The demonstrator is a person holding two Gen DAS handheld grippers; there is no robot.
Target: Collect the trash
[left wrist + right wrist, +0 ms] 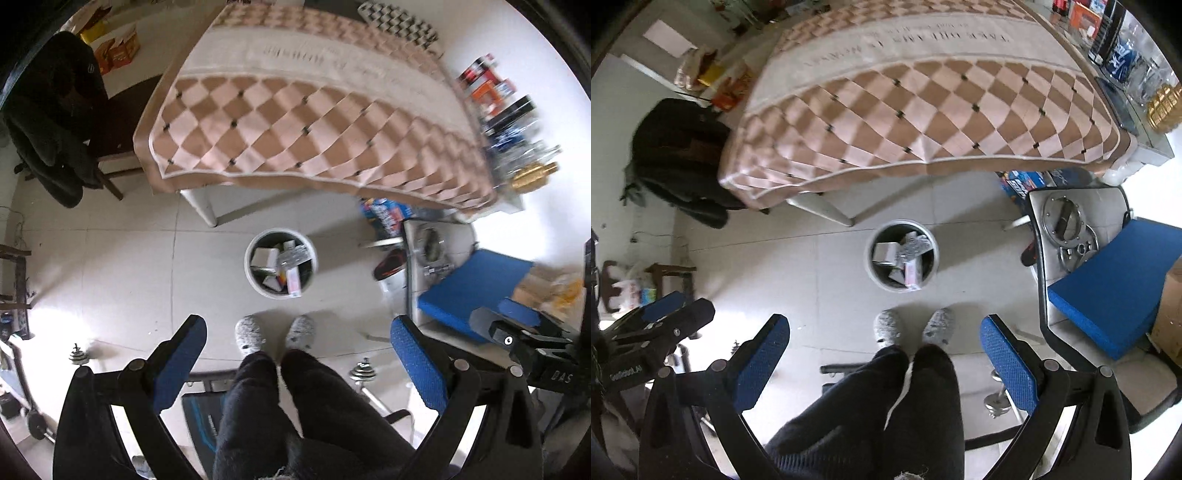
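Trash bin, round, white-walled, dark-lined, stands on the floor tiles at 12 o'clock of the person's slippers, near the table leg. It holds crumpled packets and small cartons, apparently near full. Left gripper and right gripper hang above, jaws spread wide, empty. Advisable next: scan the tablecloth and floor for leftovers.

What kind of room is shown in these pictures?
Probably a lived-in room of a home. A table wears a checked cloth, a small trash bin with packaging stands on the tiled floor, and a dark jacket hangs over a chair.
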